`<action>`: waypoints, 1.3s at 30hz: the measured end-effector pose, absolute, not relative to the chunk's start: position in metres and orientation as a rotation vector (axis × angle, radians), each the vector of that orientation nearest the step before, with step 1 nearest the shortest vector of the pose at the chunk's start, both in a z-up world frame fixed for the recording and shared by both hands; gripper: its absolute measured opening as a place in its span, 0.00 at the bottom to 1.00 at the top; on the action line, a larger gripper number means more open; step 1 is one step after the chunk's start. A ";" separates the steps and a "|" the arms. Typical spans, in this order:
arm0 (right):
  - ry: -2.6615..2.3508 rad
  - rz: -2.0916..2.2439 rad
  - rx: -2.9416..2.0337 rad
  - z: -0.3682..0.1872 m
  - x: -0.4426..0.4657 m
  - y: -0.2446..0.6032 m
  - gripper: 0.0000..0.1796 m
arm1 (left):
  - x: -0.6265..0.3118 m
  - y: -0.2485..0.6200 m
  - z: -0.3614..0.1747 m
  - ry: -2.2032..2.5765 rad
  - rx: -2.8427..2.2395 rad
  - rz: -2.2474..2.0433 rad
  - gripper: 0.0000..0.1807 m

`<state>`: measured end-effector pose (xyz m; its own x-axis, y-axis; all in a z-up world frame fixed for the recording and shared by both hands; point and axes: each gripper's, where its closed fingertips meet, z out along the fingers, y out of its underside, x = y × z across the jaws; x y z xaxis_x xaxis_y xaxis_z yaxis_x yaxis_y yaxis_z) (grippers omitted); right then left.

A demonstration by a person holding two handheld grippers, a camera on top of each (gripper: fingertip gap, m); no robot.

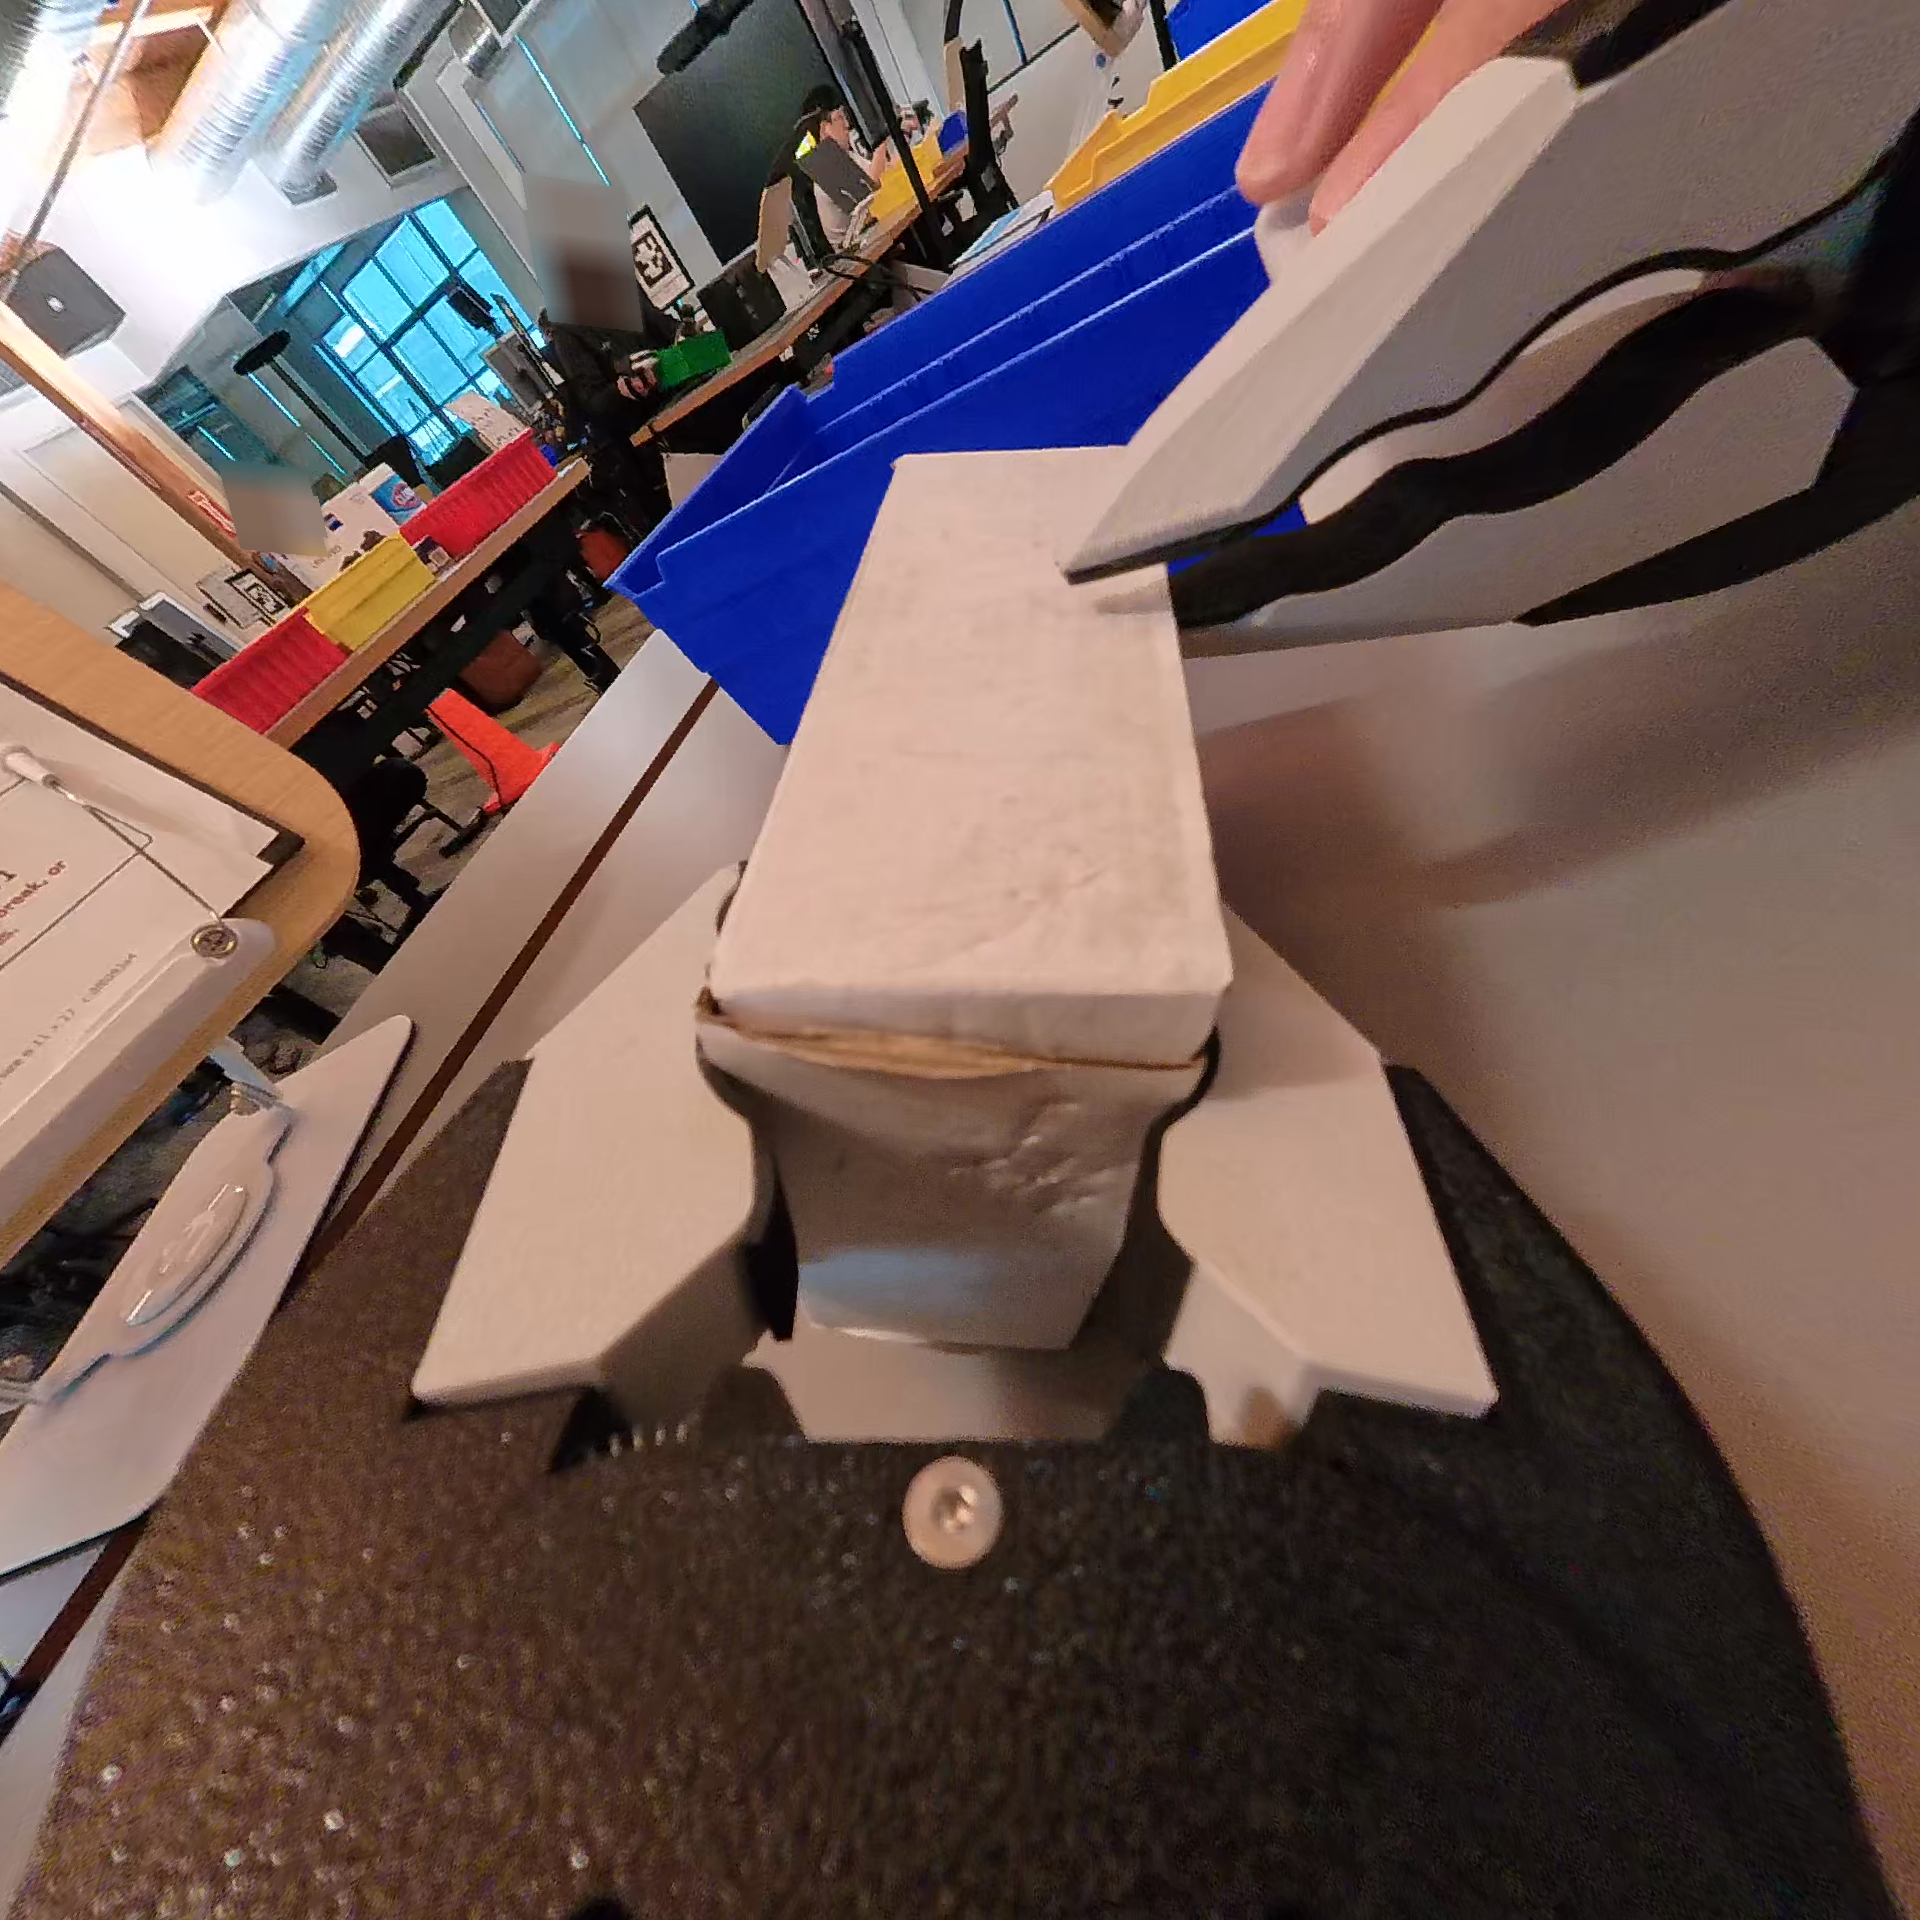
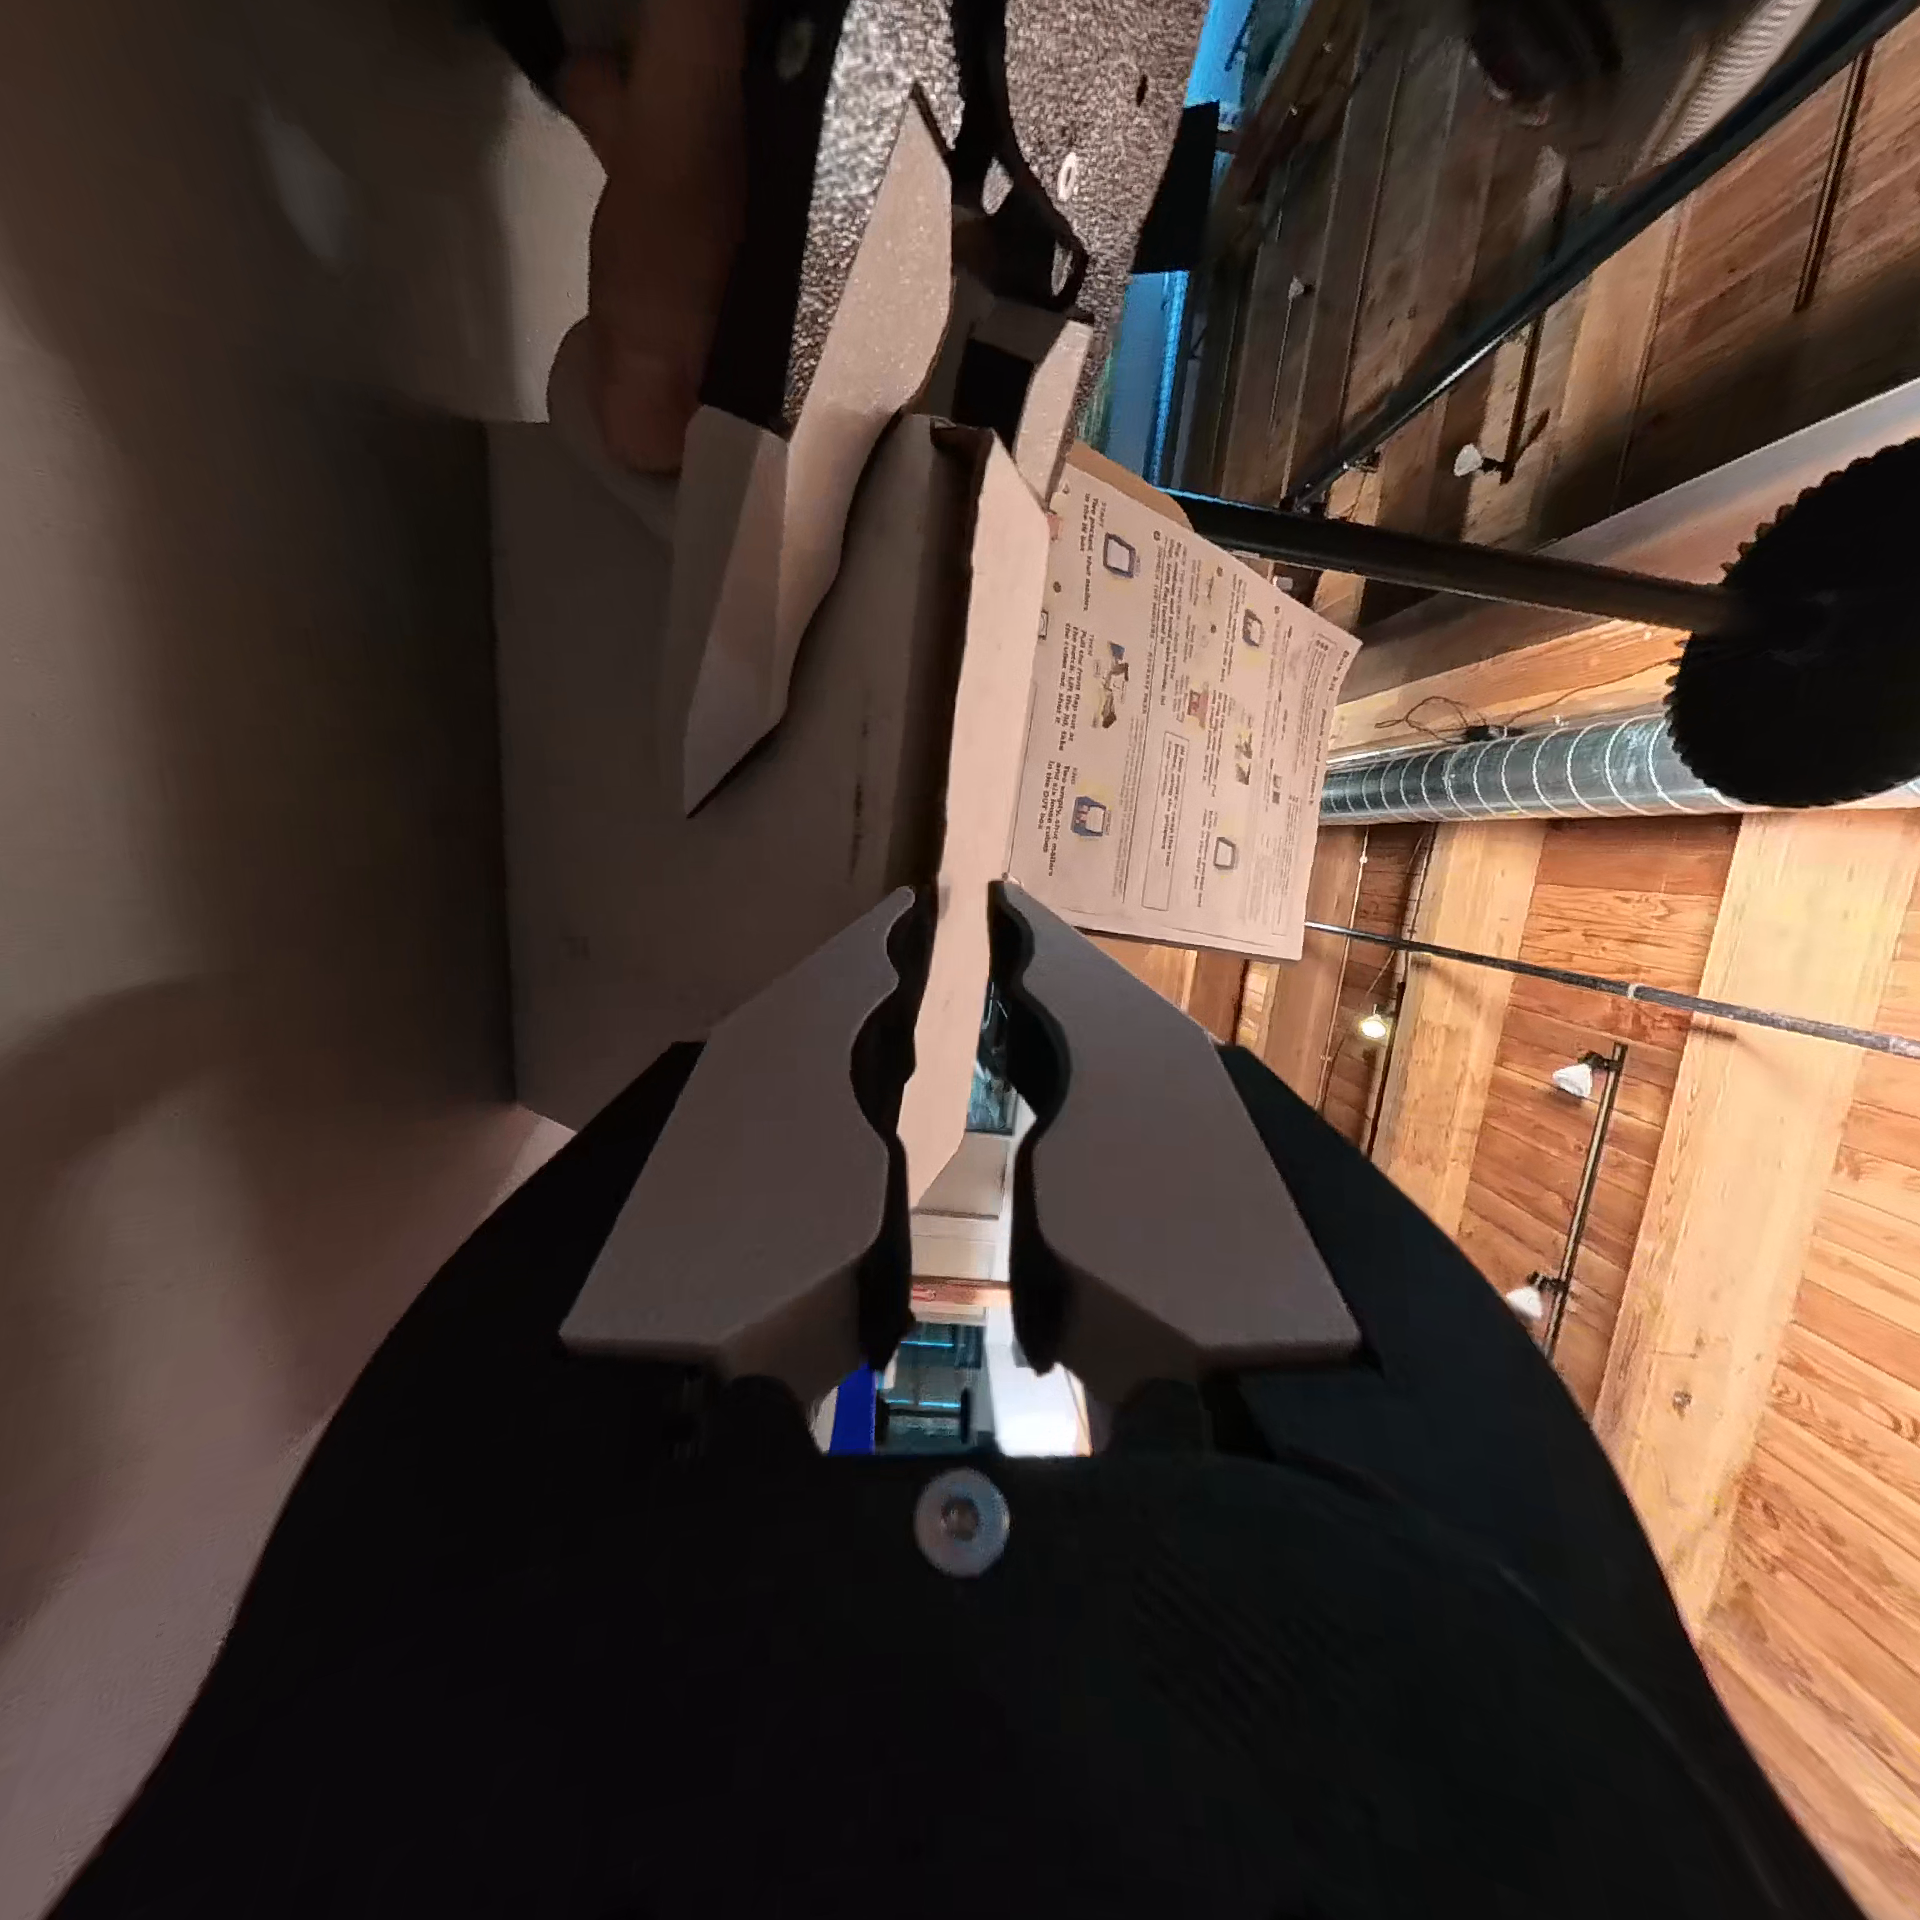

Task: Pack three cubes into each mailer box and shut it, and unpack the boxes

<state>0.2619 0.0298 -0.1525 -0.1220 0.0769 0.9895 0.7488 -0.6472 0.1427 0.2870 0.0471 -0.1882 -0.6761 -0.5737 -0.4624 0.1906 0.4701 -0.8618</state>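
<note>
At the far left, a printed sheet (image 1: 62,894) lay on a neighbouring wooden desk, with red and yellow bins (image 1: 312,644) on the desks beyond; none of it was in play.

At centre, the left gripper (image 1: 977,997) had its fingers clenched on the near end of the white mailer box (image 1: 997,748), one finger on each long side. The cardboard looked dented there. The box lay lengthwise away from the camera, over the grey counter (image 1: 1558,1039); whether it rested on it could not be told. That hold probably steadied the box while the other gripper worked the far end. A thin seam showed under the near edge of the lid, so it seemed down but not fully seated. No cubes could be seen.

Behind the box to the right stood the blue bins (image 1: 790,582).

At the far right, a hand (image 1: 1340,114) brought the right gripper (image 1: 1164,582) to the box's far corner. In its own view, the right gripper (image 2: 954,899) had its fingers drawn close around a thin cardboard panel (image 2: 951,1039) of the box. Whether they pinched it or merely straddled it could not be told. The aim was likely to work that flap, though tucking in or pulling open was unclear.
</note>
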 end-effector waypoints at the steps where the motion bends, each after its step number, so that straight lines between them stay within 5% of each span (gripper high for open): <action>1: -0.939 -1.830 -1.669 -0.153 0.262 0.030 0.04 | 0.287 0.047 -0.189 1.956 -0.312 -1.265 0.41; 28: -0.738 -1.373 -2.058 -0.131 0.250 0.025 0.00 | 0.267 0.062 -0.184 1.862 -0.172 -1.069 0.42; 32: -0.697 -1.370 -2.103 -0.133 0.249 0.027 0.00 | 0.224 0.093 -0.166 1.963 -0.262 -1.014 0.28; 34: -0.665 -1.343 -2.112 -0.133 0.247 0.028 0.00 | 0.192 0.092 -0.141 1.889 -0.218 -1.079 0.01; 39: -0.644 -1.287 -2.116 -0.133 0.241 0.036 0.00 | 0.174 0.064 -0.141 1.858 -0.135 -0.807 0.00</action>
